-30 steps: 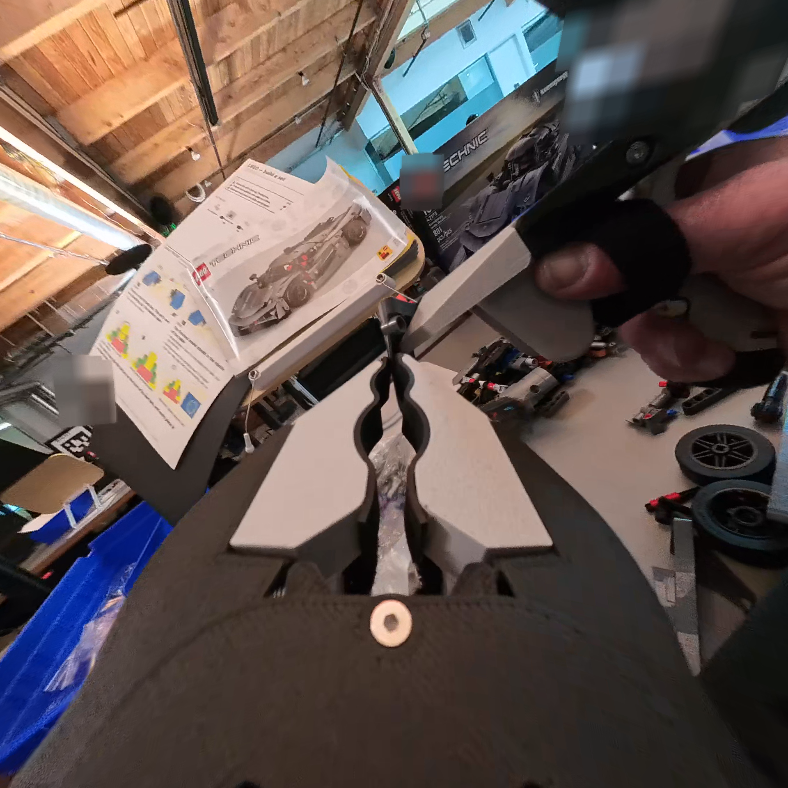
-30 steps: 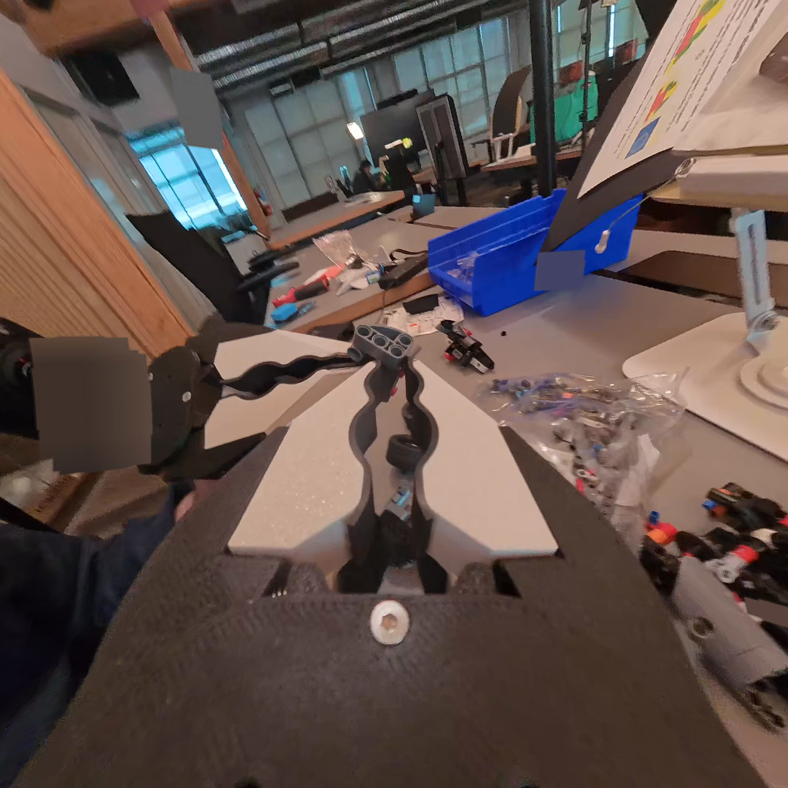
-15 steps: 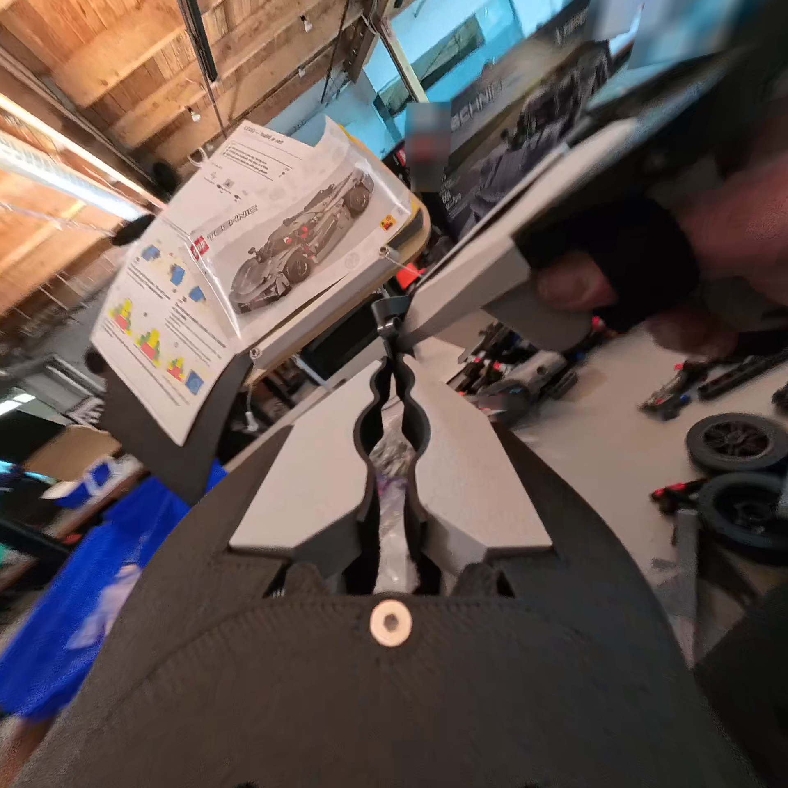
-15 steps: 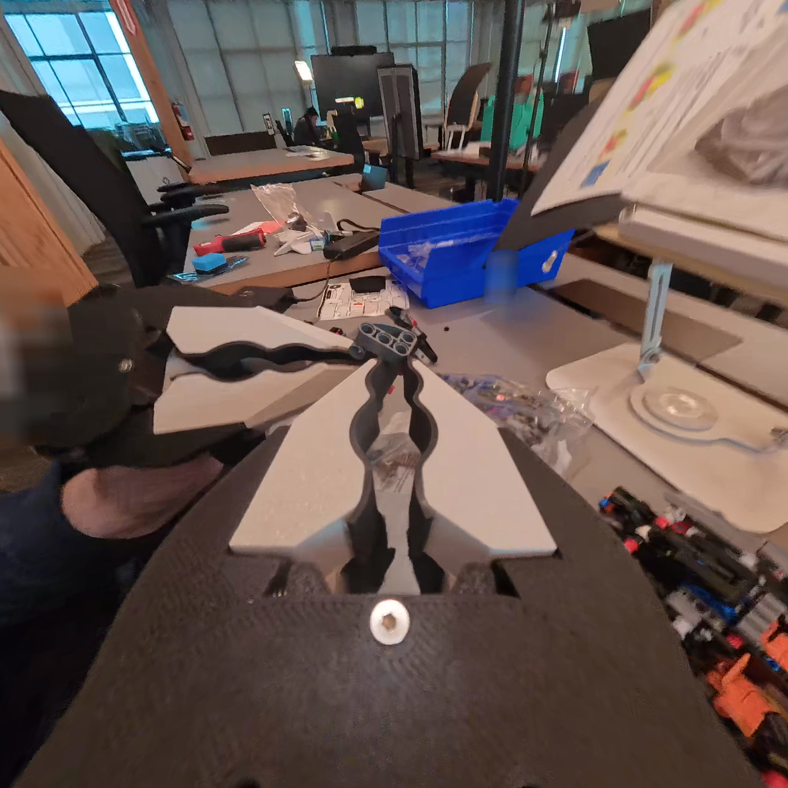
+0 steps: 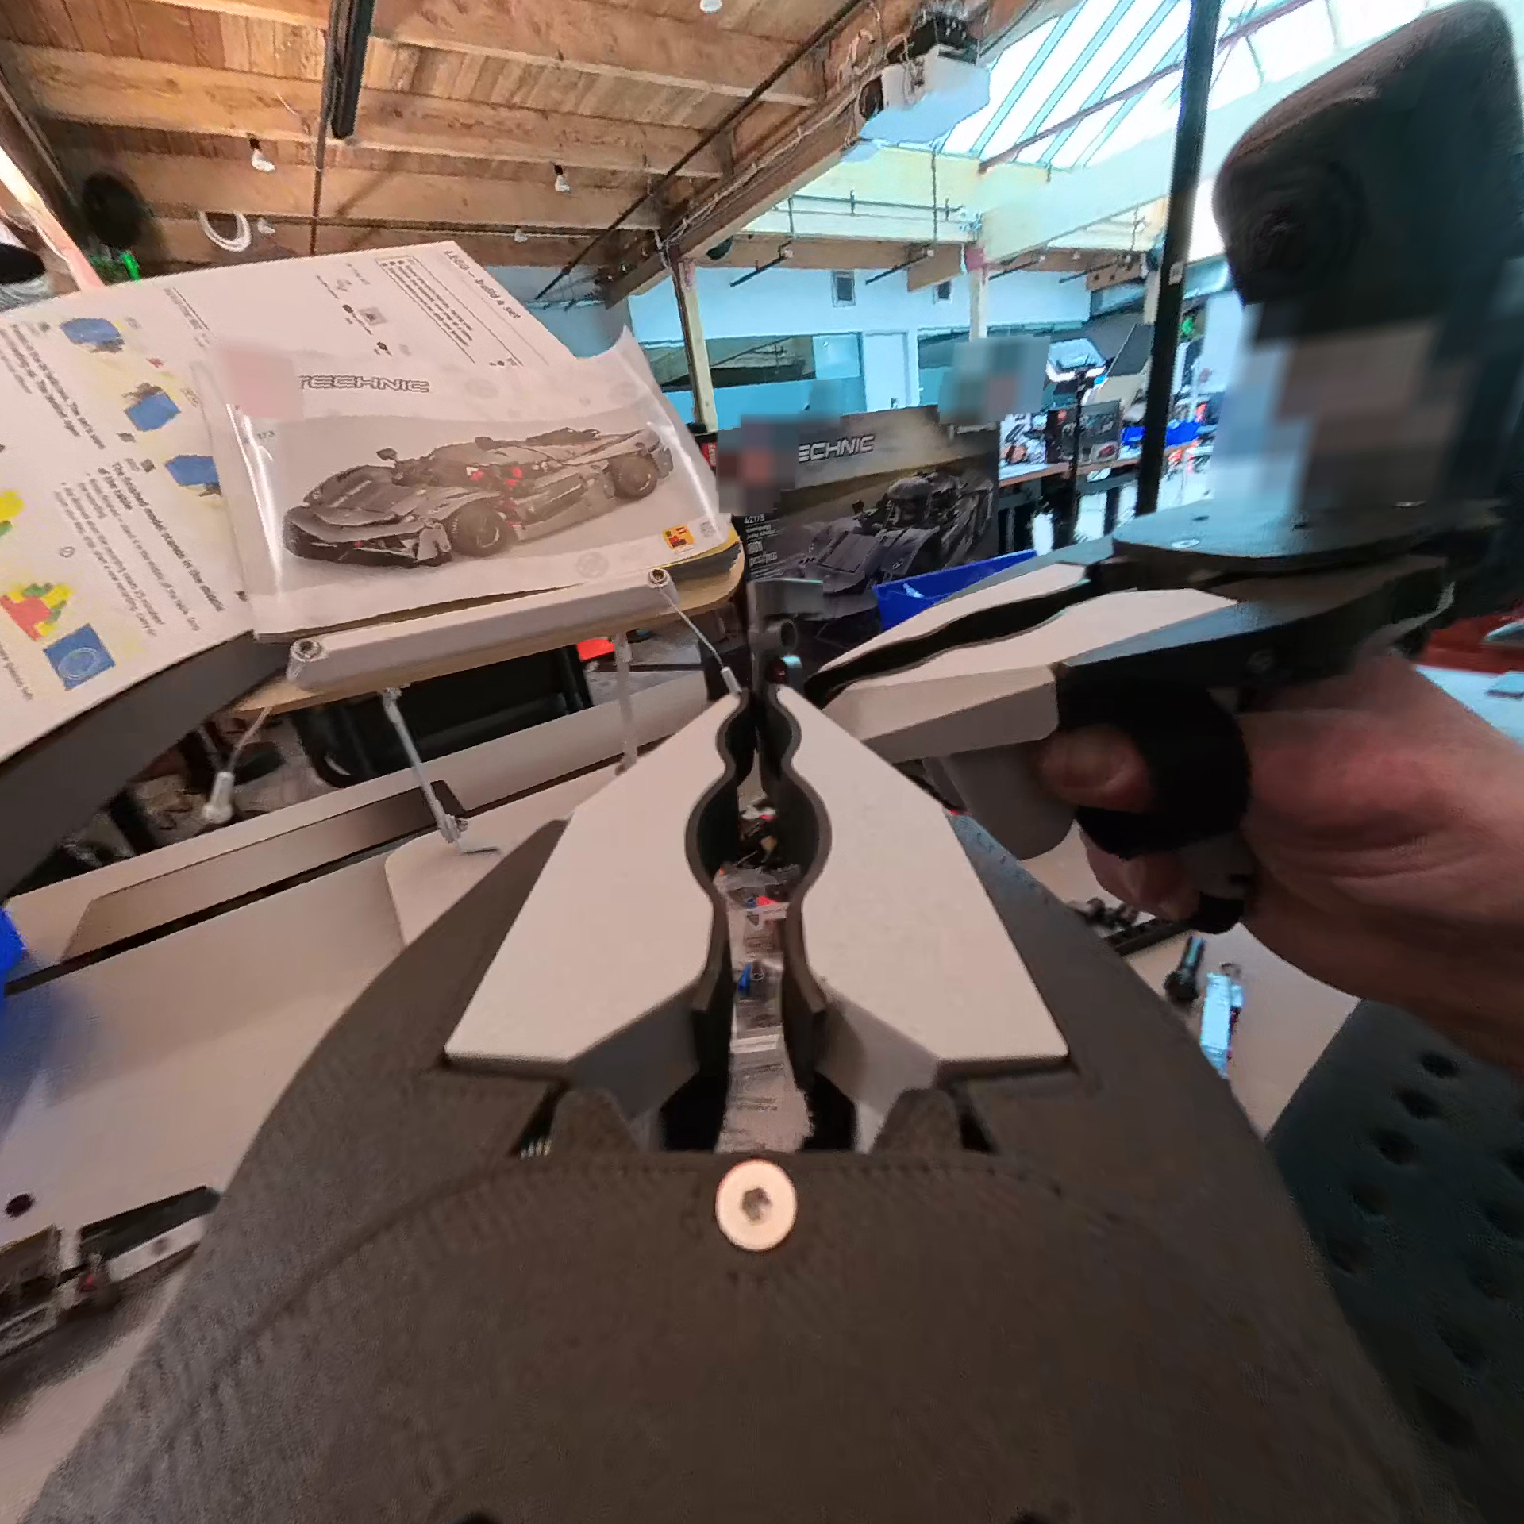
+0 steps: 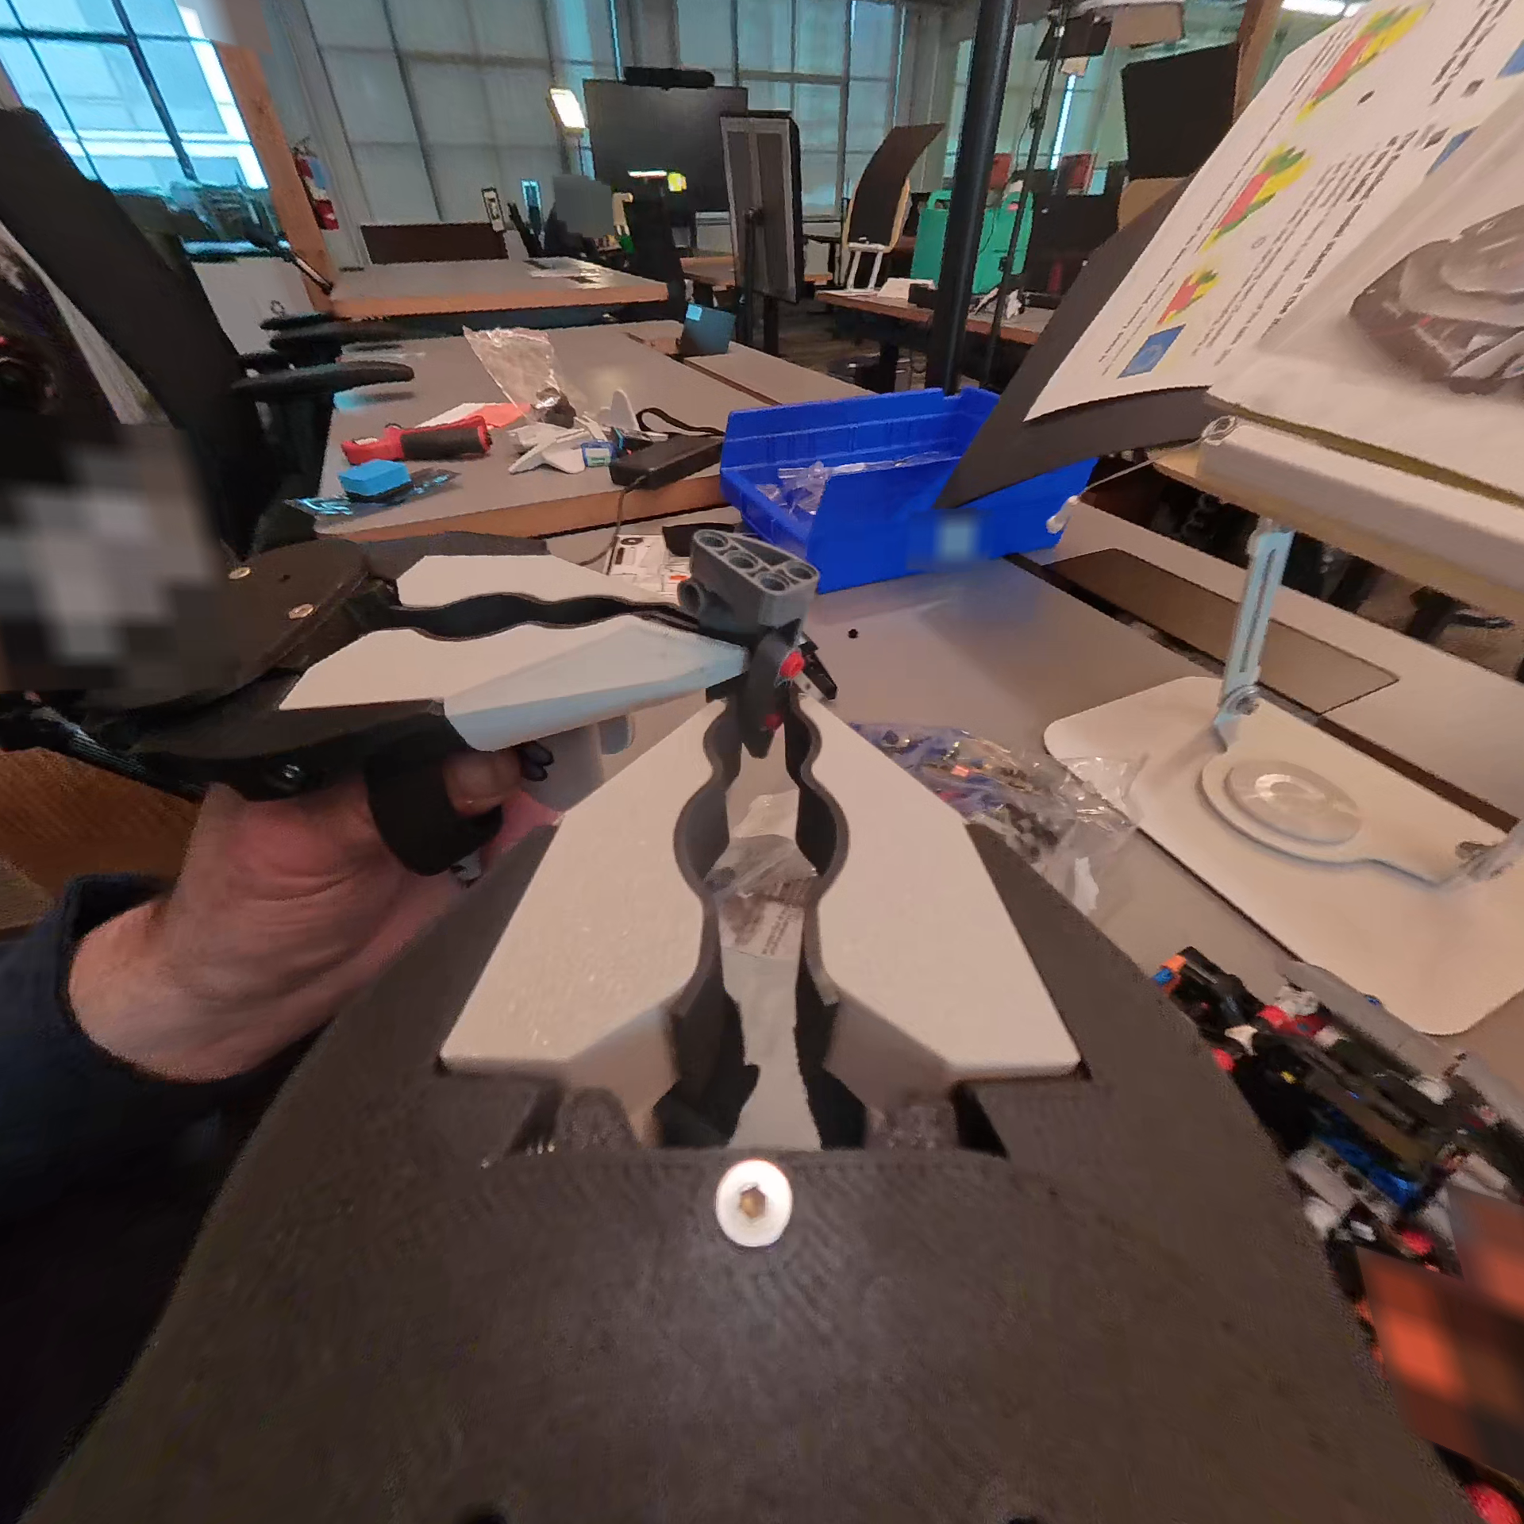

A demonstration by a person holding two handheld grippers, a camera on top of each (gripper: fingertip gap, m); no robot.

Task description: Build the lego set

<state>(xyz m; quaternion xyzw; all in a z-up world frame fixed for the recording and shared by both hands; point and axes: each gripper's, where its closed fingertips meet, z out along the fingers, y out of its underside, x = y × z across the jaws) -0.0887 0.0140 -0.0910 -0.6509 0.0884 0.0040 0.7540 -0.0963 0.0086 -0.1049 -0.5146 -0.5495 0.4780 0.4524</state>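
Observation:
A small lego assembly is held in the air between both grippers: a grey triangular beam (image 6: 749, 576) sits on top of a black connector with red pins (image 6: 767, 680). It also shows in the left wrist view (image 5: 775, 614). My right gripper (image 6: 763, 719) is shut on the lower end of the black connector. My left gripper (image 5: 763, 701) is shut on the assembly from the side, and in the right wrist view the left gripper (image 6: 711, 633) meets the join of grey and black. The right gripper (image 5: 812, 676) reaches in from the right, held by a hand.
The instruction booklet (image 5: 462, 486) lies open on a white stand (image 6: 1319, 874). A blue bin (image 6: 866, 486) stands behind, a clear bag of parts (image 6: 998, 783) lies on the table, and a part-built chassis (image 6: 1319, 1080) is at the right. The set's box (image 5: 891, 503) is at the back. The grippers are tip to tip, or close to it.
Both grippers have turned and levelled while staying tip to tip. The black connector with red pins now shows under the grey beam. Both stay shut.

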